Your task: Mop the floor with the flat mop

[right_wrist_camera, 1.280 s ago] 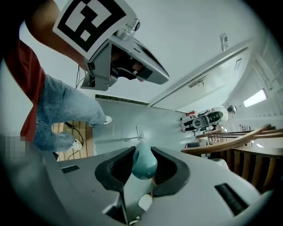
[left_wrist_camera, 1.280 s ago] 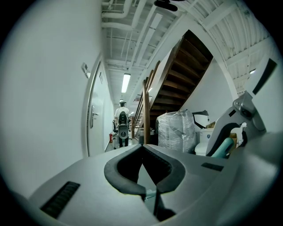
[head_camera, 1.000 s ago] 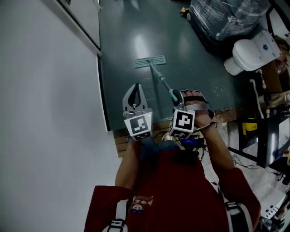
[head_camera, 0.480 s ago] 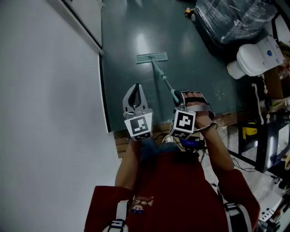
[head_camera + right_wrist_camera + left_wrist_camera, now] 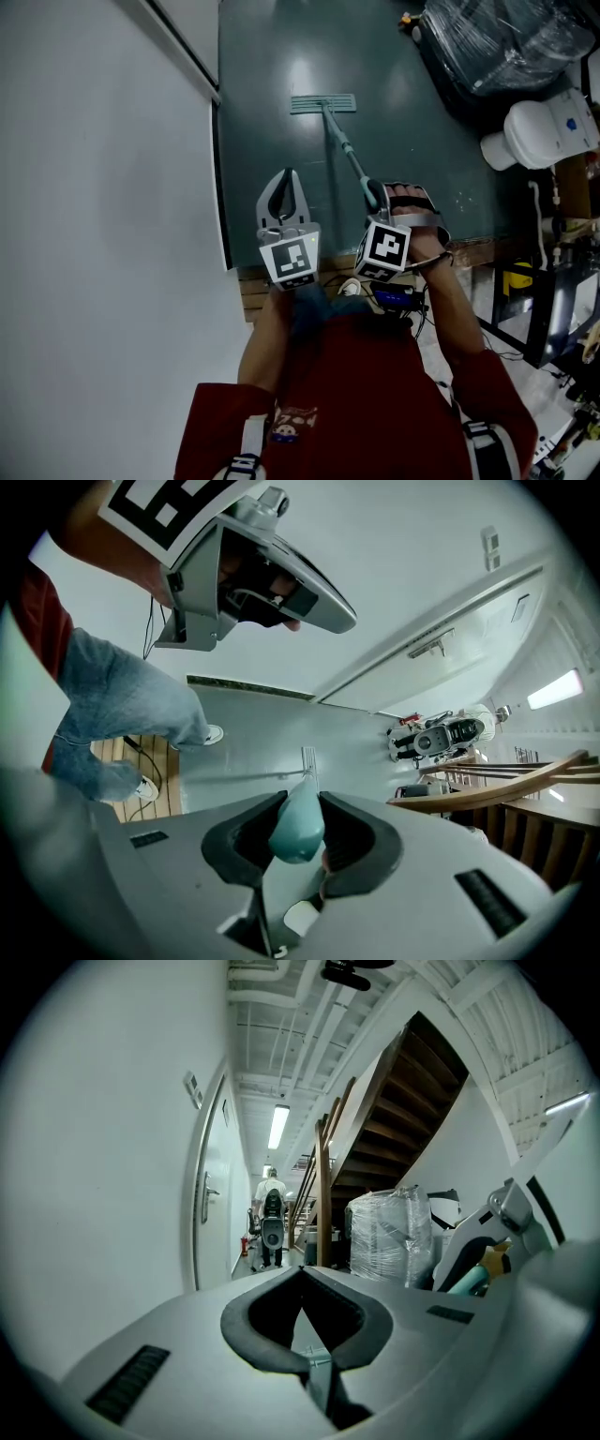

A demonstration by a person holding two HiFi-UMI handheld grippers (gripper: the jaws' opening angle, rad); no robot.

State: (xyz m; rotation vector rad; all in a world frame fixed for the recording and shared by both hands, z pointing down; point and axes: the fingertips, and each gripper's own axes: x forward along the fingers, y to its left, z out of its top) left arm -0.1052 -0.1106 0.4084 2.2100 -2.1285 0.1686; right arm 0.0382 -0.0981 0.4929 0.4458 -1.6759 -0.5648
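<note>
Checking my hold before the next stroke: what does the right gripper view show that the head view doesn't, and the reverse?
Right gripper view only: the right gripper, fingers shut on the mop handle at its teal end. Head view only: the plastic-wrapped load at far right. Both: the mop head flat on the green floor, and the left gripper.

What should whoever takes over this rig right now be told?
Left gripper: shut, empty, held up beside the right one, not on the mop.
Right gripper: shut on the teal grip end of the mop handle.
Mop head: flat on the green floor, ahead of the person, near the white wall.
Done: mop in hand, pad down; how much floor is already mopped cannot be told.
Left: work the pad across the floor, minding the plastic-wrapped load on the right.
</note>
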